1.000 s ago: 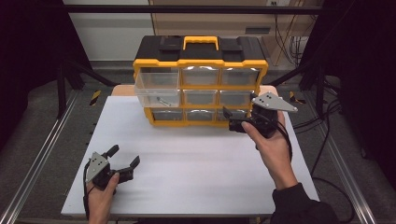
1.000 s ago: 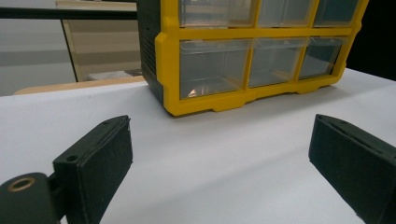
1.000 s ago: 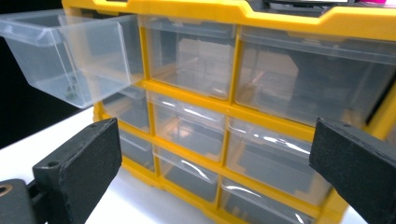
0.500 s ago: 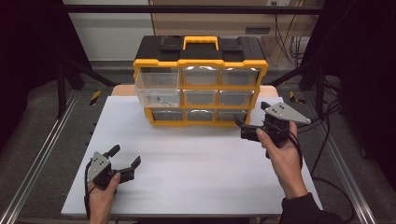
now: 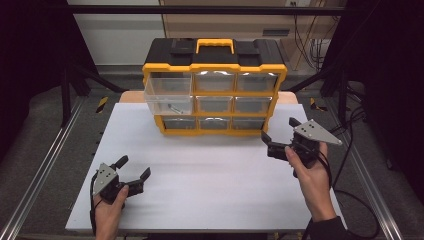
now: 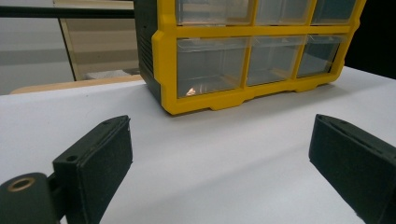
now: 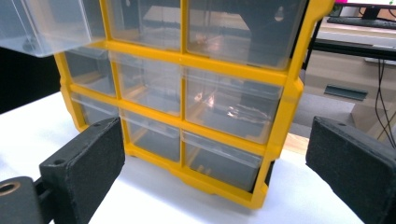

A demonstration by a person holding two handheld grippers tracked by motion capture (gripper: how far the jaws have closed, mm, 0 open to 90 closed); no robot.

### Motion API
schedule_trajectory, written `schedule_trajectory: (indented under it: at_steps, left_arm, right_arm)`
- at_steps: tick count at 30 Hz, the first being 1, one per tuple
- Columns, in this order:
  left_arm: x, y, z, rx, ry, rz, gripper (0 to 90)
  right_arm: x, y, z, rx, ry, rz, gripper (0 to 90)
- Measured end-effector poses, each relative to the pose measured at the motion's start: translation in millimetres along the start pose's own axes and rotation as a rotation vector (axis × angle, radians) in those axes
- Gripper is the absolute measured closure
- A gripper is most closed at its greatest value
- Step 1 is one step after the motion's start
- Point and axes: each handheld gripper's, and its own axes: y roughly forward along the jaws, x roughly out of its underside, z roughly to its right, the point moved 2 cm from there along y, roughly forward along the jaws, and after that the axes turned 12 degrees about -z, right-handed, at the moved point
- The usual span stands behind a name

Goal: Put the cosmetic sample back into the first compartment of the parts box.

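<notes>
**Right gripper view: jaws wide before the drawer cabinet**

The right gripper (image 5: 278, 137) stood wide open and empty, just beside the yellow drawer cabinet's (image 5: 215, 132) lower right corner. The left gripper (image 5: 133, 168), likewise open, rested near the white table's (image 5: 215, 185) front edge.

Yellow-framed organiser (image 5: 215, 131) with black top, yellow handle (image 5: 214, 45) and clear drawers (image 5: 169, 96), white tabletop (image 5: 210, 175), black tongs (image 5: 133, 175) bearing grey plates (image 5: 316, 132).

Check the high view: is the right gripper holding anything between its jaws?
No. The right gripper hovers open beside the yellow organizer, with nothing between its jaws.
</notes>
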Motion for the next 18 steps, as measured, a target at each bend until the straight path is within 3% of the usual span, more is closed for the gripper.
schedule_trajectory:
  at_steps: [12, 18]
  left_arm:
    - [-1.5, -0.4, 0.9, 0.002, 0.021, 0.002, 4.9]
    - [-4.9, 0.5, 4.0, -0.001, 0.051, -0.01, 4.7]
  right_arm:
    - [34.4, -1.3, 3.8, 0.001, -0.007, 0.012, 4.9]
    - [53.2, -4.5, 7.7, -0.005, -0.008, 0.019, 5.7]
